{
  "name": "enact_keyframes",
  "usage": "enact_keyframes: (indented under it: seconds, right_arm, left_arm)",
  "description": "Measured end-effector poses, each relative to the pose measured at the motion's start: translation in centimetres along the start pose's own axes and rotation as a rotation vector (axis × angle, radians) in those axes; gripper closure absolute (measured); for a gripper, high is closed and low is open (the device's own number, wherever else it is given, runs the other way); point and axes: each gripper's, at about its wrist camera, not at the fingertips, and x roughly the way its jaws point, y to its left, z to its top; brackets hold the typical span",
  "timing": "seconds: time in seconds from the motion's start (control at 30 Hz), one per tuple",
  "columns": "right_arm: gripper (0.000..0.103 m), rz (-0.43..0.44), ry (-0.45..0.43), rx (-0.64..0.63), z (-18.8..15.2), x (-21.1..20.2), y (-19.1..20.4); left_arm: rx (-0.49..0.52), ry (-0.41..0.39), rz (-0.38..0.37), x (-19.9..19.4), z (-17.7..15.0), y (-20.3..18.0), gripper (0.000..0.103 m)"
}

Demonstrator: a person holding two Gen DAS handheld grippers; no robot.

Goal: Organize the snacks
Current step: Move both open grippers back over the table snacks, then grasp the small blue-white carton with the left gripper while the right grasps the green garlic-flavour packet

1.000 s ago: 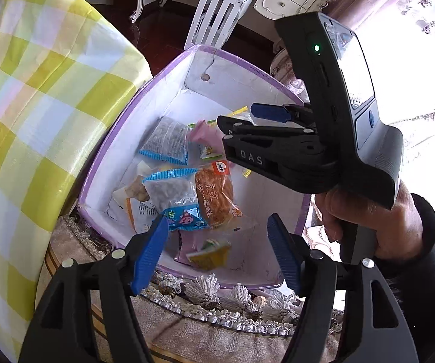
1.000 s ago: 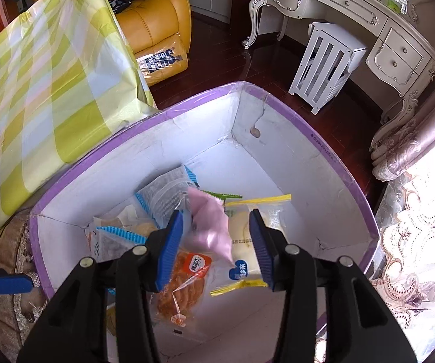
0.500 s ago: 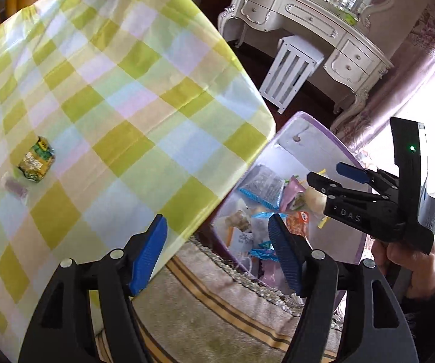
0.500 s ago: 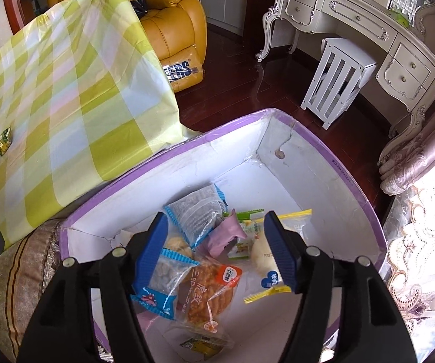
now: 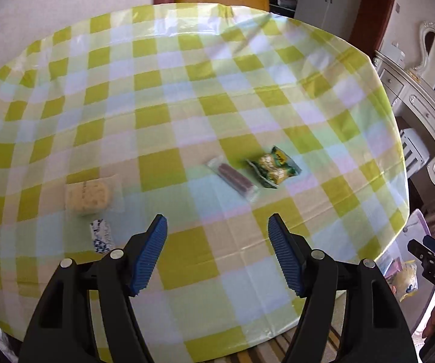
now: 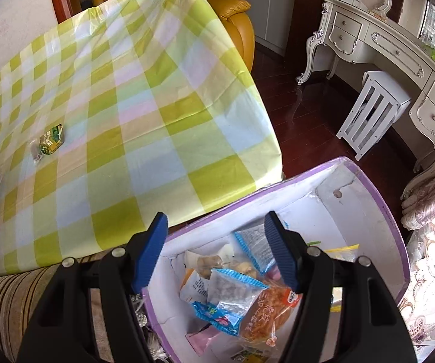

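My left gripper (image 5: 217, 252) is open and empty above the checked tablecloth (image 5: 187, 96). Ahead of it lie a green snack packet (image 5: 273, 166), a dark sausage stick in clear wrap (image 5: 234, 178), a pale round cake (image 5: 88, 196) and a small blue-white packet (image 5: 101, 236). My right gripper (image 6: 215, 252) is open and empty above the purple-rimmed white box (image 6: 377, 205), which holds several snack packets, among them an orange bread pack (image 6: 265, 314) and a blue-edged bag (image 6: 232, 290). The green packet also shows in the right wrist view (image 6: 52, 139).
The box stands on the floor off the table's right edge (image 5: 414, 224). A yellow armchair (image 6: 235, 15), a white dressing table (image 6: 399, 48) and a white stool (image 6: 374, 112) stand beyond. A striped cushion (image 6: 8, 296) lies below the table edge.
My left gripper has swung away from the box to over the table. My right gripper opened, the pink packet dropped into the box, and it pulled back.
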Motion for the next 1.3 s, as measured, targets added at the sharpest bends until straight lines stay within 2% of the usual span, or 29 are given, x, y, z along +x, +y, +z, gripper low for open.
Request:
enact_keyframes:
  seconds: [0.2, 0.43, 0.57, 0.63, 0.93, 1.3]
  right_arm:
    - [0.037, 0.062, -0.014, -0.067, 1.3, 0.1, 4.3]
    - [0.035, 0.123, -0.048, -0.136, 3.0, -0.4, 9.1]
    - [0.032, 0.15, -0.064, -0.18, 3.7, -0.3, 11.7]
    - [0.031, 0.159, -0.067, -0.195, 4.1, 0.0, 12.9]
    - [0.027, 0.189, -0.066, -0.236, 6.1, 1.6, 16.9]
    - [0.027, 0.206, -0.034, -0.261, 8.1, 4.9, 20.3]
  left_arm:
    - [-0.135, -0.002, 0.08, -0.1, -0.7, 6.9, 0.037]
    - [-0.201, 0.022, 0.106, 0.6, -1.7, 10.5, 0.041]
    - [-0.213, 0.034, 0.11, 1.1, -2.1, 11.2, 0.043]
    - [-0.212, 0.045, 0.104, 1.4, -2.2, 11.3, 0.047]
    - [-0.192, 0.064, 0.115, 2.6, -2.3, 11.1, 0.048]
    - [-0.165, 0.094, 0.097, 3.9, -2.4, 10.7, 0.075]
